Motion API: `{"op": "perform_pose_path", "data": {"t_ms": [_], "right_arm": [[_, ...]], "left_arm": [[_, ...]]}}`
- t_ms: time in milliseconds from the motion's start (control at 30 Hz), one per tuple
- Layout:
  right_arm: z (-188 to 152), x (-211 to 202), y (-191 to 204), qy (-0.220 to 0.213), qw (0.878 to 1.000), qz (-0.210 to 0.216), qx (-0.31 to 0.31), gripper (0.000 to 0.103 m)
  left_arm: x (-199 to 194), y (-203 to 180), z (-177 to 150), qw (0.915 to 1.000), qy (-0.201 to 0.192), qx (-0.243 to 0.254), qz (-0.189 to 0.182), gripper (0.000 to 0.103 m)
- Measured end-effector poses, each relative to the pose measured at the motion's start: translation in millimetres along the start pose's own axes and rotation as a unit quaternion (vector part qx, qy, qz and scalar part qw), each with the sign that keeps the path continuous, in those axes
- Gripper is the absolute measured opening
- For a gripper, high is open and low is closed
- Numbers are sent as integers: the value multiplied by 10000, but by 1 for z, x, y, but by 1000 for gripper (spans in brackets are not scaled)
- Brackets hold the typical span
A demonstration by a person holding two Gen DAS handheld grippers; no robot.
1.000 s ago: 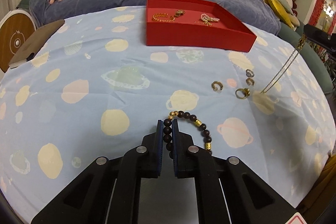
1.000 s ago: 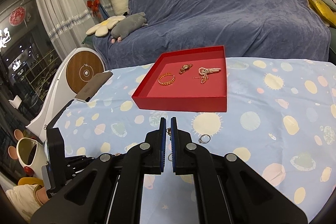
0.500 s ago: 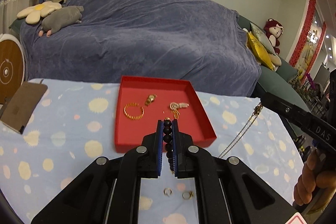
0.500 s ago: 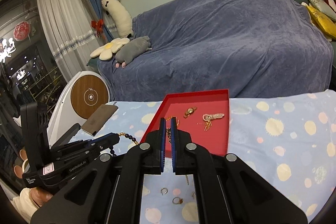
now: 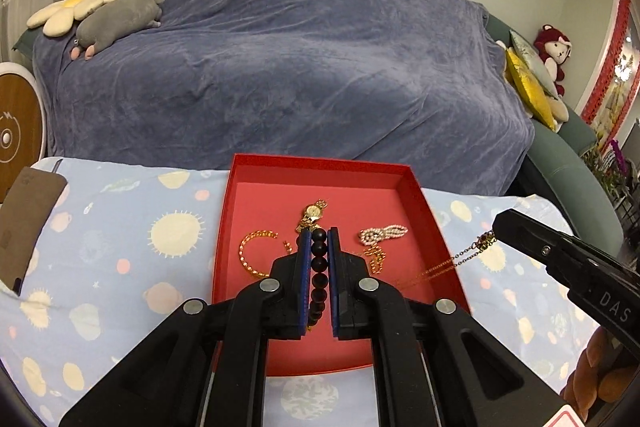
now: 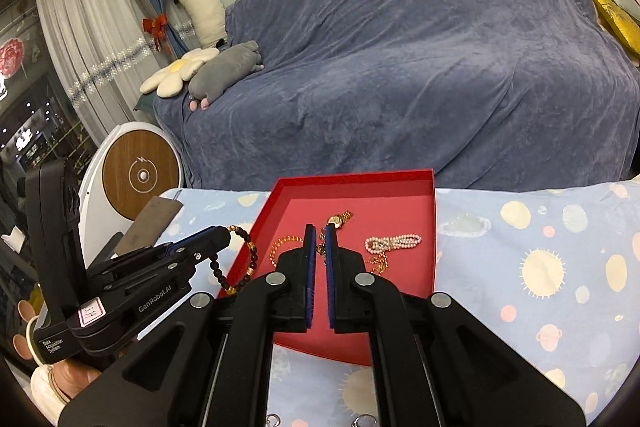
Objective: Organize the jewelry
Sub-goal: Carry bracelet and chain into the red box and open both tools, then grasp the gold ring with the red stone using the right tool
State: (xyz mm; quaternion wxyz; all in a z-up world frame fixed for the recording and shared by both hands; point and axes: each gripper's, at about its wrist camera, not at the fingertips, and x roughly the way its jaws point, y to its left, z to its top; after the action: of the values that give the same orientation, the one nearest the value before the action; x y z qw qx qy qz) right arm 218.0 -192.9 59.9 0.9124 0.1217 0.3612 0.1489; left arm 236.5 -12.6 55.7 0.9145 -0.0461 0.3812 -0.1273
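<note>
Two grippers loaded, both over the red tray (image 5: 416,195). Left gripper (image 5: 319,259) pinches the dark bead bracelet (image 5: 319,269) — beads stacked along the finger line, loop hanging below, its long axis roughly vertical in the right wrist view. Right gripper (image 6: 319,247) is pressed together on the thin gold chain (image 5: 448,261), which trails slack from its tip down toward the tray's near right. Likely step: set both down. Best lowered close to bare tray floor — clear of the watch (image 5: 314,213), gold bracelet (image 5: 252,255) and pearl strand (image 5: 382,233) — before releasing, so nothing tangles.
</note>
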Motion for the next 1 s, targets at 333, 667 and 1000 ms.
{"op": "perform_pose_path", "data": {"t_ms": [333, 667, 1000], "right_arm": [[-14, -5, 5, -64, 9992, -349, -205, 35], [-36, -43, 17, -134, 9988, -375, -295, 41], [-140, -64, 2, 560, 9983, -182, 34, 43]], "left_arm": [[11, -2, -16, 9963, -66, 119, 844, 62], [-22, -16, -30, 9971, -147, 102, 742, 69], [-49, -18, -110, 9972, 224, 203, 678, 77]]}}
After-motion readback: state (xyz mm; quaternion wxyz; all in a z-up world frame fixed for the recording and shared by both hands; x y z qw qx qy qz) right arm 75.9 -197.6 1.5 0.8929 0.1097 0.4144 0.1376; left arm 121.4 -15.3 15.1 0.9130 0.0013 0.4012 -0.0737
